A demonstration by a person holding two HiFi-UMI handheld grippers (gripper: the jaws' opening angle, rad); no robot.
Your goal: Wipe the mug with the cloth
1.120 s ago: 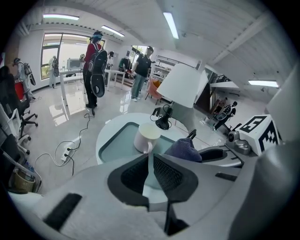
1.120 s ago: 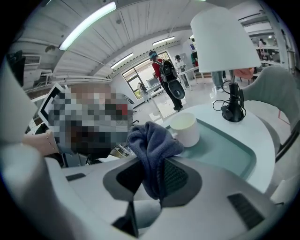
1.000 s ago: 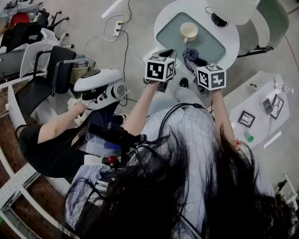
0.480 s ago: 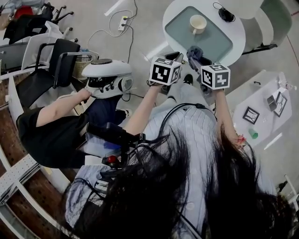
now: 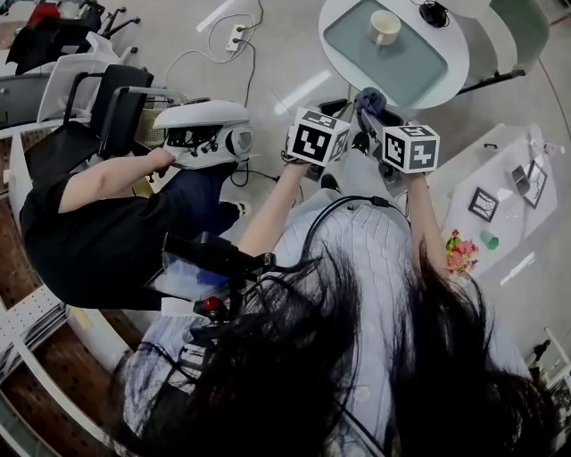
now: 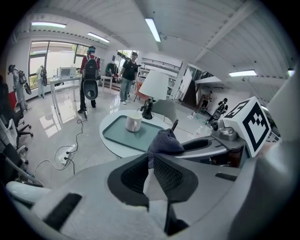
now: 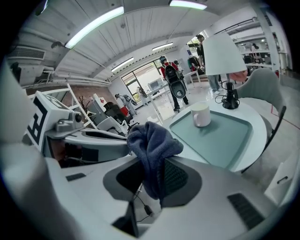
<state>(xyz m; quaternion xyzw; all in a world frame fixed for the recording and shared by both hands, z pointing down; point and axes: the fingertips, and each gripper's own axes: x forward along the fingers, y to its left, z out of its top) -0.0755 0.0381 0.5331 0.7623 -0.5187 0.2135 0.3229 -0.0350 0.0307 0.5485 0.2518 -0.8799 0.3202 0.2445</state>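
Observation:
A cream mug [image 5: 384, 27] stands on a green tray [image 5: 419, 67] on a round white table, well ahead of both grippers. In the right gripper view the mug [image 7: 201, 114] is beyond the jaws, upright, its handle turned away. My right gripper [image 7: 157, 180] is shut on a dark blue cloth [image 7: 152, 140], which bunches above the pads. The cloth [image 5: 370, 100] shows in the head view just past the right marker cube. My left gripper [image 6: 151, 161] is beside it, jaws together with nothing held. Its view shows the mug [image 6: 133, 123] and the cloth [image 6: 164, 141] to the right.
A seated person in black holds a white device [image 5: 205, 134] at the left. Chairs [image 5: 107, 107] stand behind them. A low side table [image 5: 500, 201] with small items is at the right. A black lamp base [image 5: 434, 13] sits on the round table. Cables [image 5: 234, 40] cross the floor.
In the head view the round table and mug have slid up and to the right. The two grippers keep close together, with the cloth still held in the right one.

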